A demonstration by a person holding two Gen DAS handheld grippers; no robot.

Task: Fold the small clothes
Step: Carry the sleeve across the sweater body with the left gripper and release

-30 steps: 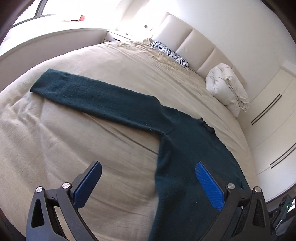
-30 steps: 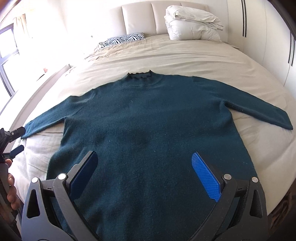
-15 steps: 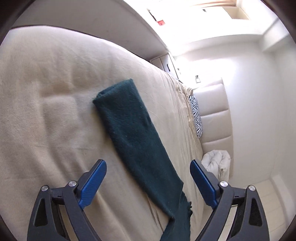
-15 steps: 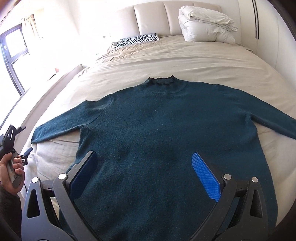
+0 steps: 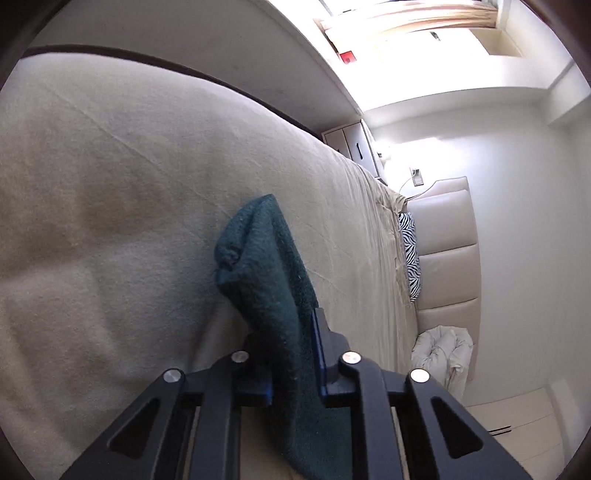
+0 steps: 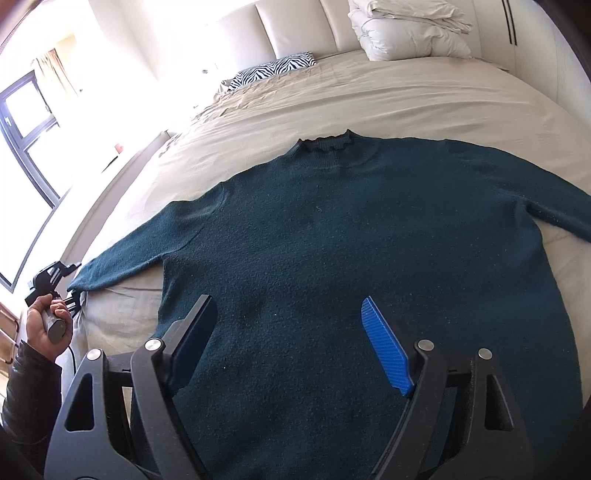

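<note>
A dark teal knit sweater point(image 6: 351, 236) lies flat, front up, on the beige bed point(image 6: 388, 99), collar toward the headboard and both sleeves spread out. My left gripper point(image 5: 295, 354) is shut on the end of the sweater's left sleeve point(image 5: 266, 266), whose cuff bunches up beyond the jaws. In the right wrist view the left gripper point(image 6: 70, 286) shows at the sleeve cuff at the bed's left edge. My right gripper point(image 6: 291, 343) is open and empty, hovering over the sweater's lower body.
A zebra-print pillow point(image 6: 277, 68) and a folded white duvet point(image 6: 406, 33) lie by the padded headboard point(image 6: 295, 26). A window point(image 6: 26, 122) is at the left. White cabinets point(image 5: 351, 144) stand beside the bed.
My left gripper swung out to the left sleeve's cuff and closed on it. The right gripper stayed open over the sweater's body, its view shifting slightly.
</note>
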